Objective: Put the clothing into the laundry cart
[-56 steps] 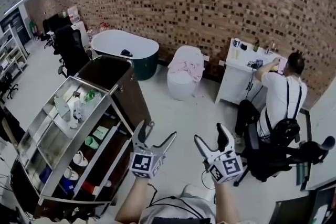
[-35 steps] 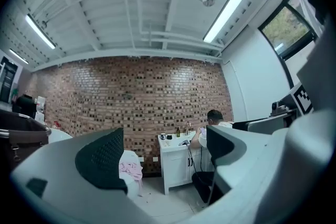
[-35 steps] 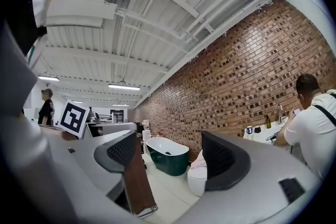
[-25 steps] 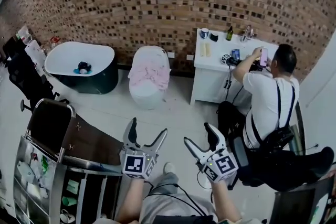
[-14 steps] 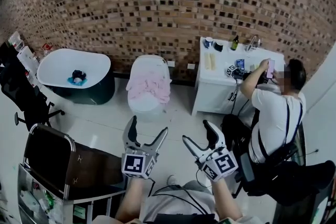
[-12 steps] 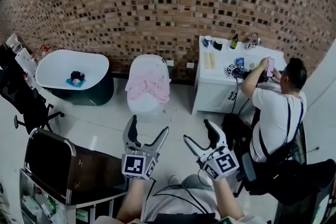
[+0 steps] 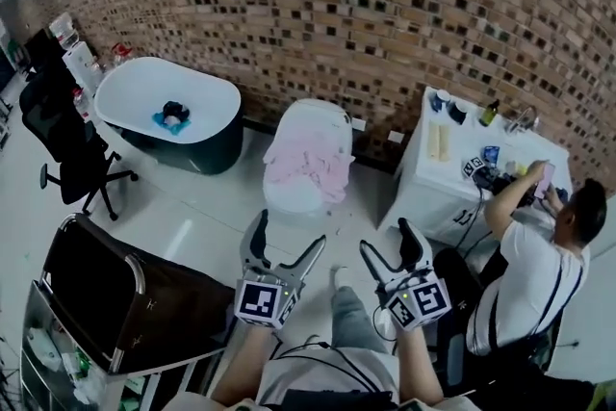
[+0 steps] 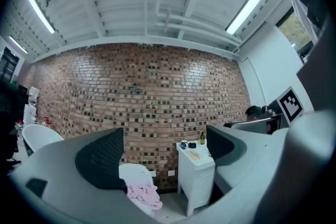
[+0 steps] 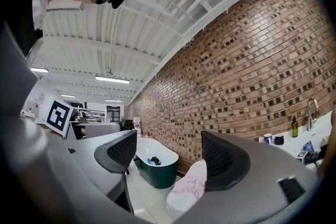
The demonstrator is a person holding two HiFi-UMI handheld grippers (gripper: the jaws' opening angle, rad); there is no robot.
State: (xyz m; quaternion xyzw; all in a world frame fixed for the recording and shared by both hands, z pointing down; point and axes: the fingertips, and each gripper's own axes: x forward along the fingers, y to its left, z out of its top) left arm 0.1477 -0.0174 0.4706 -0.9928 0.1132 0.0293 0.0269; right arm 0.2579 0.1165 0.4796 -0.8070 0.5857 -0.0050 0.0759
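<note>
Pink clothing (image 7: 310,165) lies draped over a white toilet-shaped fixture (image 7: 300,125) by the brick wall. It also shows in the left gripper view, pink clothing (image 8: 143,194), and in the right gripper view, pink clothing (image 9: 187,186). A dark and blue garment (image 7: 175,114) sits inside the white bathtub (image 7: 130,96). The laundry cart's dark bag (image 7: 101,298) in its metal frame is at lower left. My left gripper (image 7: 288,236) and right gripper (image 7: 388,242) hang side by side in the air short of the toilet, both open and empty.
A person (image 7: 539,274) works at a white vanity (image 7: 438,183) on the right, with bottles and cups on top. A black office chair (image 7: 69,141) stands left of the tub. A shelved trolley (image 7: 48,366) adjoins the cart. Pale floor (image 7: 183,197) lies between.
The view has swung left and down: tub, toilet and vanity slid right, and more of the cart's dark bag shows. Both grippers stay open, held in the same pose.
</note>
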